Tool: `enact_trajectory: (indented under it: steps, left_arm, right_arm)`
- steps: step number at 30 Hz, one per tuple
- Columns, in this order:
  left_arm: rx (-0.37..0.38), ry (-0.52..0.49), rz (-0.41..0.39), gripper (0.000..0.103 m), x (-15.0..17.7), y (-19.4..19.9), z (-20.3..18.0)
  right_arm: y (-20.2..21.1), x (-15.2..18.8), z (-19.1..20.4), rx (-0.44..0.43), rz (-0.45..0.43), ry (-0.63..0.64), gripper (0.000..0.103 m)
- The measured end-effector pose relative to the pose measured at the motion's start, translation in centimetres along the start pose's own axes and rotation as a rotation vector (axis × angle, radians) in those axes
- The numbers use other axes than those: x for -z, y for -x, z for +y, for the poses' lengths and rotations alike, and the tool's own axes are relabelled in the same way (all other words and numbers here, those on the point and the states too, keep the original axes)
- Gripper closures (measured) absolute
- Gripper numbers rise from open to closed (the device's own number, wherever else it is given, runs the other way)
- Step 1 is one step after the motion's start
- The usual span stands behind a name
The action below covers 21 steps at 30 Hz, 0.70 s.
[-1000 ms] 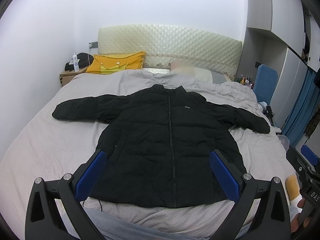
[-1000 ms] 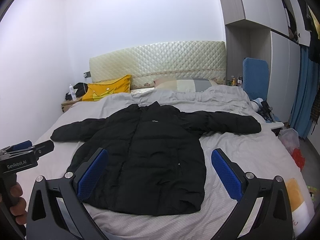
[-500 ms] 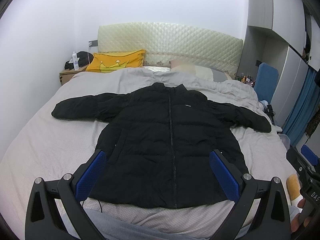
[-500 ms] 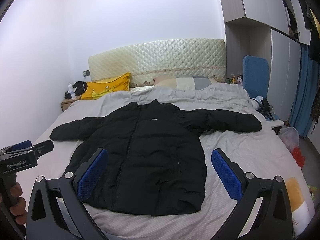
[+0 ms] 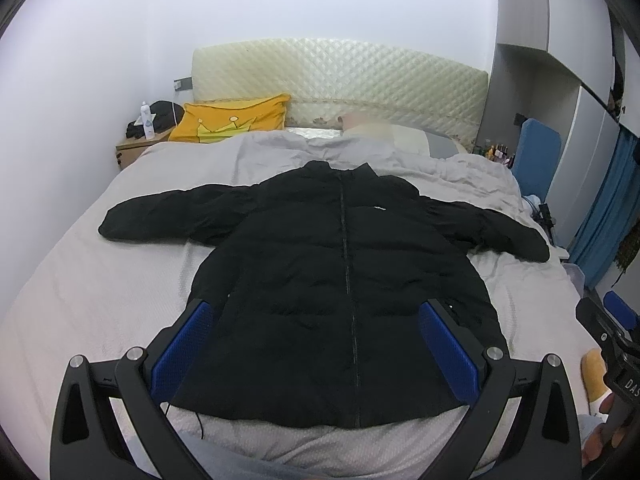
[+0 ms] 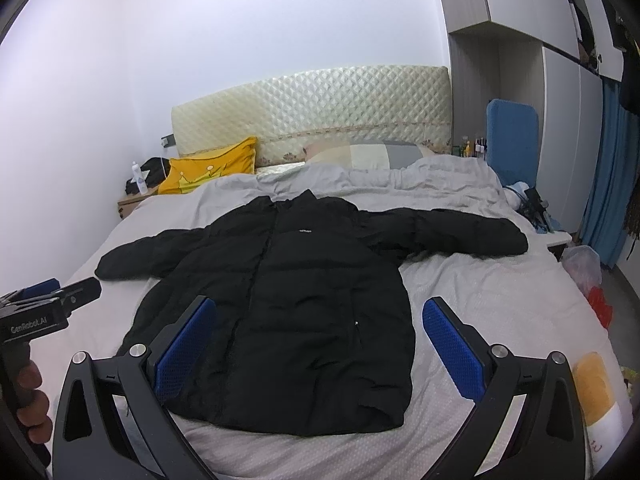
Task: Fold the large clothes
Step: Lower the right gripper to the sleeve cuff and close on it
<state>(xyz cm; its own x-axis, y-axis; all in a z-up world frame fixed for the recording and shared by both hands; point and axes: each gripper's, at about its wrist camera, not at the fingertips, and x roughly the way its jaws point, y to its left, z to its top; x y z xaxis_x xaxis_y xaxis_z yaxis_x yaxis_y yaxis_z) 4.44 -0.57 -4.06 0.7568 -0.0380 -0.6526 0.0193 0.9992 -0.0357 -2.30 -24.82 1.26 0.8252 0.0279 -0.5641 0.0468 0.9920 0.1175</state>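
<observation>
A black puffer jacket (image 5: pixel 332 272) (image 6: pixel 288 292) lies flat and zipped on the grey bed (image 5: pixel 100 304) (image 6: pixel 500 308), front up, both sleeves spread sideways, collar toward the headboard. My left gripper (image 5: pixel 318 320) hovers open above the jacket's hem, blue pads wide apart, nothing between them. My right gripper (image 6: pixel 320 320) is open too, above the jacket's lower right part and holding nothing. The left gripper's body (image 6: pixel 44 312) and a hand (image 6: pixel 28 396) show at the left edge of the right wrist view. At the right edge of the left wrist view is the right gripper's body (image 5: pixel 612 344).
A yellow pillow (image 5: pixel 228 120) and a pale pillow (image 6: pixel 360 152) lie by the quilted headboard (image 5: pixel 340 80). A nightstand (image 5: pixel 136 148) with a bottle stands at the left. A blue chair (image 6: pixel 512 136), a wardrobe and a plastic bag (image 6: pixel 584 268) are to the right of the bed.
Both views have shifted slightly downward and closer over the bed; the jacket lies as before and both grippers stay open.
</observation>
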Motion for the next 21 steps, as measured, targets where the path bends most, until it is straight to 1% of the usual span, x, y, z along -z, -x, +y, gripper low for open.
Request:
enact_trajectory:
  steps: [5,8,9,12,14,17,19,21]
  left_arm:
    - [0.012,-0.004,-0.004,0.000,-1.2,-2.0,-0.1]
    - [0.036,-0.003,-0.019,0.000,-2.5,-3.5,0.0]
    - [0.047,-0.004,-0.024,0.000,-3.0,-4.3,-0.1]
    - [0.048,-0.017,-0.034,0.000,-4.5,-6.2,-0.3]
    - [0.049,-0.024,-0.047,0.000,-5.4,-7.7,-0.5]
    - [0.071,-0.014,-0.052,0.000,-6.2,-10.1,-0.5]
    - [0.092,-0.012,-0.040,0.000,-6.4,-12.0,-0.6]
    - [0.096,-0.017,-0.029,0.000,-6.4,-13.8,-0.5]
  right_arm:
    - [-1.7,-0.2,-1.0,0.002,0.014,-0.017,0.000]
    - [-2.9,-1.0,-2.2,0.003,0.013,-0.045,0.000]
    - [-3.3,-1.4,-2.7,0.010,0.010,-0.052,0.000]
    - [-4.2,-2.7,-4.4,0.037,-0.023,-0.082,0.000]
    - [-5.1,-3.7,-5.7,0.055,-0.021,-0.104,0.000]
    - [-6.4,-4.9,-7.5,0.089,-0.034,-0.108,0.000]
    - [-7.2,-5.4,-8.4,0.111,-0.044,-0.096,0.000]
    - [-8.2,-5.7,-9.4,0.130,-0.053,-0.089,0.000]
